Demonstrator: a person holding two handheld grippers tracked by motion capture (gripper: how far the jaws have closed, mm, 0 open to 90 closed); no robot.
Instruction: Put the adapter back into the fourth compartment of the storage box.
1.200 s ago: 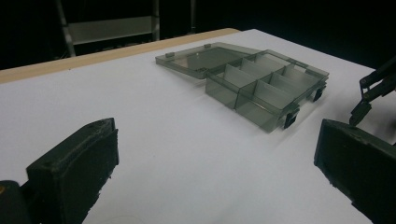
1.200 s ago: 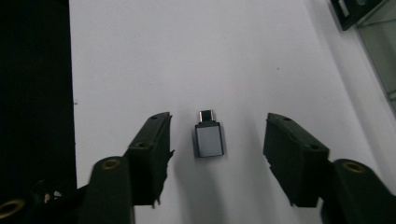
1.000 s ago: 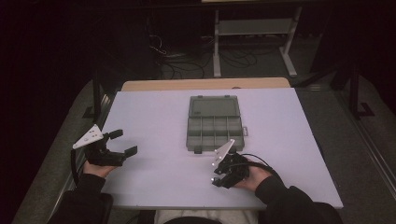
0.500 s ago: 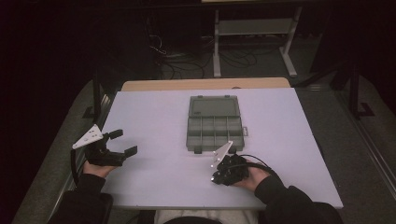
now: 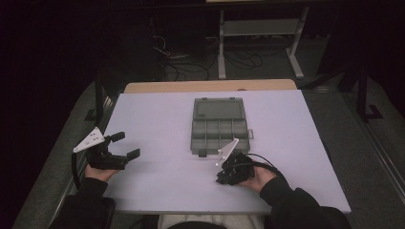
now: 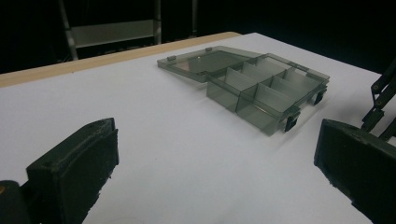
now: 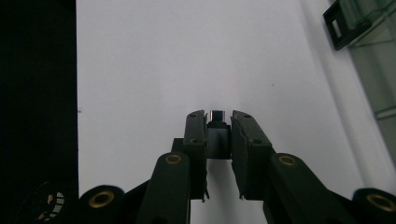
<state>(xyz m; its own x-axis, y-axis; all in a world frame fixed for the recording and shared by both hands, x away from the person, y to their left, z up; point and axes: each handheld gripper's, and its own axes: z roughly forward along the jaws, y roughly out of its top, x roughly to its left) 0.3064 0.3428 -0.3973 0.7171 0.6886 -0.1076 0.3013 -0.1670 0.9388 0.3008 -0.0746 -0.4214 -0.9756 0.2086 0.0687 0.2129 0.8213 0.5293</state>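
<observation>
A smoky grey compartment box [image 5: 219,129] lies mid-table, its lid folded flat on the far side and its several cells empty [image 6: 261,88]. My right gripper [image 5: 222,179] rests on the table just in front of the box, pointing toward the near edge. In the right gripper view its jaws [image 7: 218,119] are shut on a small dark part with a silvery end [image 7: 217,133], and a corner of the box [image 7: 369,42] shows at top right. My left gripper [image 5: 126,145] sits at the table's left edge, open, with nothing but bare table between its jaws [image 6: 219,158].
The white tabletop [image 5: 157,114] has a wooden strip [image 5: 210,86] along its far edge. Beyond it stand a metal rack [image 5: 258,28] and loose cables on a dark floor. The right gripper's linkage [image 6: 383,100] shows at the edge of the left gripper view.
</observation>
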